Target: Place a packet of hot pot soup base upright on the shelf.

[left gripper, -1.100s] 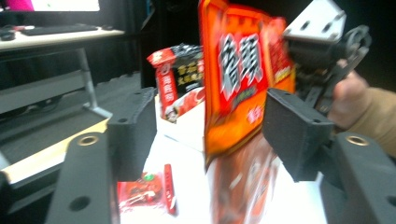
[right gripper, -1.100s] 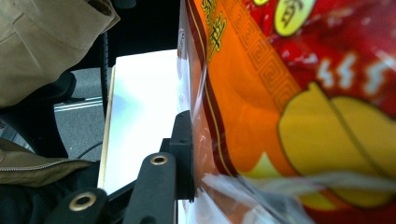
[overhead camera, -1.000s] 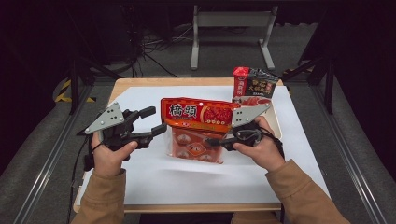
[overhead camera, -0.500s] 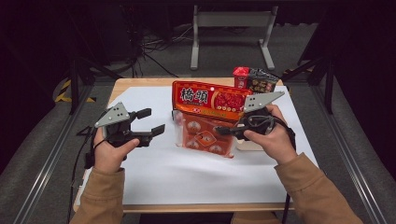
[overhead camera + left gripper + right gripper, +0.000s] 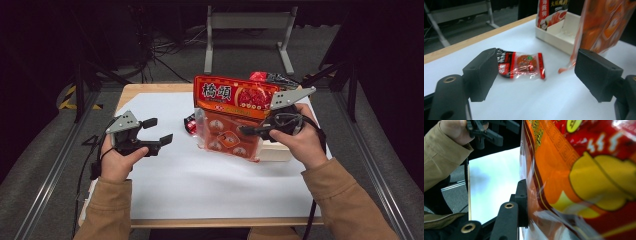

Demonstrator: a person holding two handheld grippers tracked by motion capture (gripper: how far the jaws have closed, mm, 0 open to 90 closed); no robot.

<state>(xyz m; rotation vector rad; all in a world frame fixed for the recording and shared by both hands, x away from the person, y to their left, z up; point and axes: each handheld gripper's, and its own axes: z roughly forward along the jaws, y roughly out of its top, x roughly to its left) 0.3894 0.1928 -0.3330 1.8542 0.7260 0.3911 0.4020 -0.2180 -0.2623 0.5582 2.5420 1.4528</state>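
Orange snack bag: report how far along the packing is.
Done: one dark snack bag already stands in the white box. In hand: the right gripper is shut on the orange snack bag, held upright above the table beside the box. Left: that bag is not yet in the box, and the small red packet lies on the white sheet ahead of the open left gripper.

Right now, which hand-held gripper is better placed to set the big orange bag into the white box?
Right. The right hand-held gripper is already shut on the big orange bag, holding it up next to the white box. The left hand-held gripper is open with nothing between its jaws.
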